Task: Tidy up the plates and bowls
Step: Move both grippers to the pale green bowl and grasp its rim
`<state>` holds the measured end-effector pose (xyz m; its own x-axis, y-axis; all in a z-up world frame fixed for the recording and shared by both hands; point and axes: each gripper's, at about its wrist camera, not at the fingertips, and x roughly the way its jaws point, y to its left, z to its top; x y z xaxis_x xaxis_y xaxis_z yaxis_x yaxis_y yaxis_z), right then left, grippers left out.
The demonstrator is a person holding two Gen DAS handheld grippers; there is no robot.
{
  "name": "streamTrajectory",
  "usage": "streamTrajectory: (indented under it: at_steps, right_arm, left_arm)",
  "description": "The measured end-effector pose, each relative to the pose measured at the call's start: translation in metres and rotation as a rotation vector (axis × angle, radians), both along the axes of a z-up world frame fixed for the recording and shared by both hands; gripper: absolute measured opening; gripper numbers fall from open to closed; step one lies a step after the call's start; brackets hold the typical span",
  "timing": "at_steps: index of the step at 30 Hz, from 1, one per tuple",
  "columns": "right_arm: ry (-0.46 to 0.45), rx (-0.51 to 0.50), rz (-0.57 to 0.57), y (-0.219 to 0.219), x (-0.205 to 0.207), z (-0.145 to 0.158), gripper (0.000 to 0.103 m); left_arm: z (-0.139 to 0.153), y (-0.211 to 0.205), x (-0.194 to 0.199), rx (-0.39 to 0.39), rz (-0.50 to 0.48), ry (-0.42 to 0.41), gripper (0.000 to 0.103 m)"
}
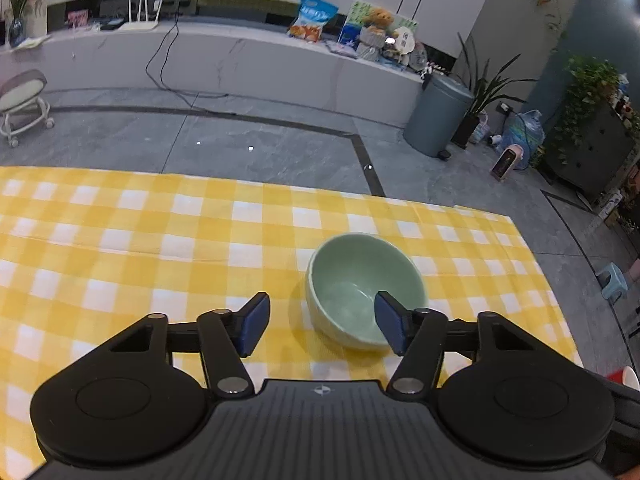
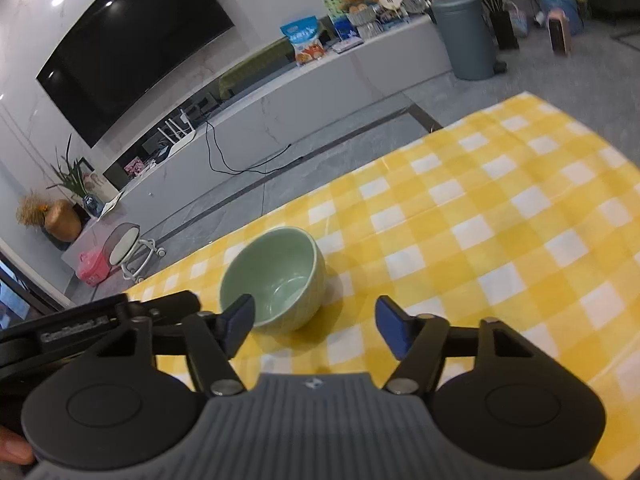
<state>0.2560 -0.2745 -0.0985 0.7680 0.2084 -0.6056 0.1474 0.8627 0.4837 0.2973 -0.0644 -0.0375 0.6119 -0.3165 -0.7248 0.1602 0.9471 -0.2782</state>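
Observation:
A pale green bowl [image 1: 352, 280] stands upright and empty on the yellow-and-white checked tablecloth [image 1: 120, 240]. My left gripper [image 1: 320, 322] is open; its right finger overlaps the bowl's near rim and its left finger is beside the bowl. In the right wrist view the same bowl [image 2: 280, 272] sits ahead to the left. My right gripper [image 2: 314, 322] is open; its left finger overlaps the bowl's near-left rim and its right finger is over bare cloth. No plates are in view.
The left gripper's black body [image 2: 80, 332] shows at the left of the right wrist view. The table's far edge [image 1: 280, 184] drops to a grey tiled floor. A grey bin [image 1: 438, 116], a low white bench [image 1: 240, 60] and a rolling stool [image 1: 20, 100] stand beyond.

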Motion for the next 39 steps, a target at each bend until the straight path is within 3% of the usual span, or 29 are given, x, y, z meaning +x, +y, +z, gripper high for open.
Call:
streamTrajectory:
  at_steps: [10,17,19,23,24,27,39]
  right_arm:
    - [0.050,0.053,-0.003,0.006,0.029,-0.019,0.041]
    - [0.044,0.042,0.003,0.012,0.029,-0.024,0.040]
    - [0.048,0.044,0.010,0.014,0.031,-0.028,0.040]
    - [0.127,0.025,0.017,0.017,0.038,-0.041,0.037]
    - [0.132,0.014,0.012,0.018,0.039,-0.044,0.025]
    - [0.129,-0.005,0.024,0.020,0.038,-0.045,0.012]
    - [0.183,0.087,0.031,0.019,0.029,-0.030,0.011]
  left_arm:
    - [-0.023,-0.004,0.033,0.002,0.018,0.075,0.043]
    - [-0.035,-0.007,0.047,-0.002,0.044,0.123,0.023]
    - [-0.034,-0.012,0.044,0.011,0.019,0.121,0.012]
    - [-0.031,-0.022,0.032,0.056,-0.024,0.099,0.008]
    - [-0.031,-0.023,0.031,0.066,-0.024,0.101,0.008]
    - [-0.029,-0.026,0.027,0.090,-0.025,0.088,0.008]
    - [-0.022,-0.014,0.015,0.123,-0.001,0.151,0.007]
